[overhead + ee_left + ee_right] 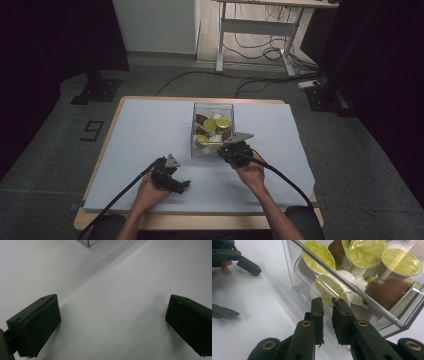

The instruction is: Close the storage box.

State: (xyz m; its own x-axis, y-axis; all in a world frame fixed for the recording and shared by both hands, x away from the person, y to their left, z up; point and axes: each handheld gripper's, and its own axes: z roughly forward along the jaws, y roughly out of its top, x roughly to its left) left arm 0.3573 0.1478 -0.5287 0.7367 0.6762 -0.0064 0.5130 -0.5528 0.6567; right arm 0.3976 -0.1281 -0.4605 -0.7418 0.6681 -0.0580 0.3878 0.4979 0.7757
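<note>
A clear plastic box [213, 107] stands mid-table, holding several coffee capsules [210, 126] with yellow-green lids, brown bodies and white ones [364, 252]. My right gripper [227, 150] is at the box's near right corner. Its jaws are pinched almost together on the box's clear front wall [294, 277], at a curved notch [327, 302]. My left gripper [181, 186] rests low over the white sheet at the near left. It is open with nothing between its fingers [37, 325], and a corner of the box [88, 243] shows at the top of the left gripper view.
A white sheet [150, 130] covers the wooden table [100, 165]. A black cable [290, 182] trails from each gripper toward the near edge. Desk legs and floor cables [260, 50] lie beyond the table.
</note>
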